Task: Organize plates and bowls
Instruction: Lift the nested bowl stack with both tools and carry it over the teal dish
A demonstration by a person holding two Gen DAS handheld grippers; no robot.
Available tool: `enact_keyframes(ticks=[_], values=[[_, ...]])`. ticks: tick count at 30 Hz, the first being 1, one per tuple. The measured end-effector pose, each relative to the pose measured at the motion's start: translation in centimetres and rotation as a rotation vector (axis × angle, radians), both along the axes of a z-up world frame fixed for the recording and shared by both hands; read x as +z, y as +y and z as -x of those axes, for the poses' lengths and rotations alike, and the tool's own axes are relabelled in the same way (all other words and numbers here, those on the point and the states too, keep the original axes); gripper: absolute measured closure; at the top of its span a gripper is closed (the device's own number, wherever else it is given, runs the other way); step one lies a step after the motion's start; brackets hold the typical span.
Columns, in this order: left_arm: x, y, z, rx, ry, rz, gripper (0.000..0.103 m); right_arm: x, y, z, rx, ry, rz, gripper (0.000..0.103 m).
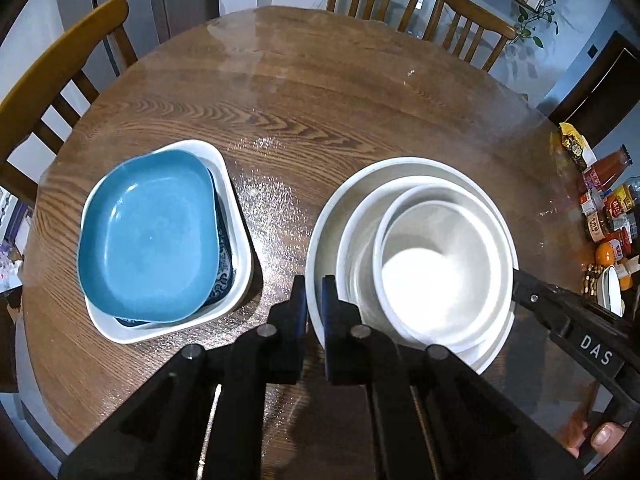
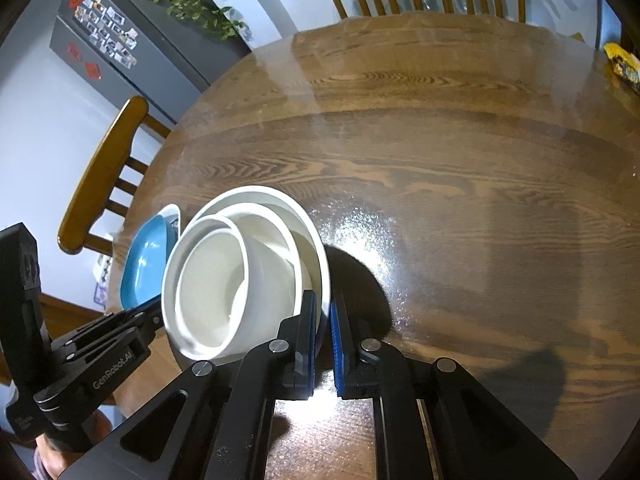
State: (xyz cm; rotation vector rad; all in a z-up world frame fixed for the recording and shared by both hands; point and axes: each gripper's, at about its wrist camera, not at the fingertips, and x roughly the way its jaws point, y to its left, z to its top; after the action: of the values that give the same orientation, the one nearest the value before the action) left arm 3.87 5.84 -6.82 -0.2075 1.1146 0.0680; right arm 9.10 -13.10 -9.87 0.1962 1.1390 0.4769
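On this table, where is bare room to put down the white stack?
Free: the wide far half of the wooden table, toward the chairs. Narrow: the strip between the blue plate stack and white bowl stack. Crowded: the right edge with bottles.

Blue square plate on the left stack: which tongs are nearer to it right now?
Left. The left tongs clamp the big white round plate's rim on the side facing the blue plate. The right tongs grip that rim on the far side.
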Motion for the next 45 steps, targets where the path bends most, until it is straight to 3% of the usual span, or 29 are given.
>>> enact_keyframes(ticks=[17, 26, 45], values=[[2.9, 1.4, 2.1, 0.009, -0.096, -0.026, 0.1, 3.3, 1.2, 1.9, 0.015, -0.074, -0.002, 0.092], [4.2, 4.3, 3.1, 0.063, -0.137, -0.049, 0.1, 4.9, 4.9, 2.1, 0.072, -0.105, -0.017, 0.092], [4.2, 10.4, 3.3, 0.168, -0.127, -0.077, 0.1, 4.8, 11.9, 0.8, 0.177, -0.094, -0.029, 0.092]])
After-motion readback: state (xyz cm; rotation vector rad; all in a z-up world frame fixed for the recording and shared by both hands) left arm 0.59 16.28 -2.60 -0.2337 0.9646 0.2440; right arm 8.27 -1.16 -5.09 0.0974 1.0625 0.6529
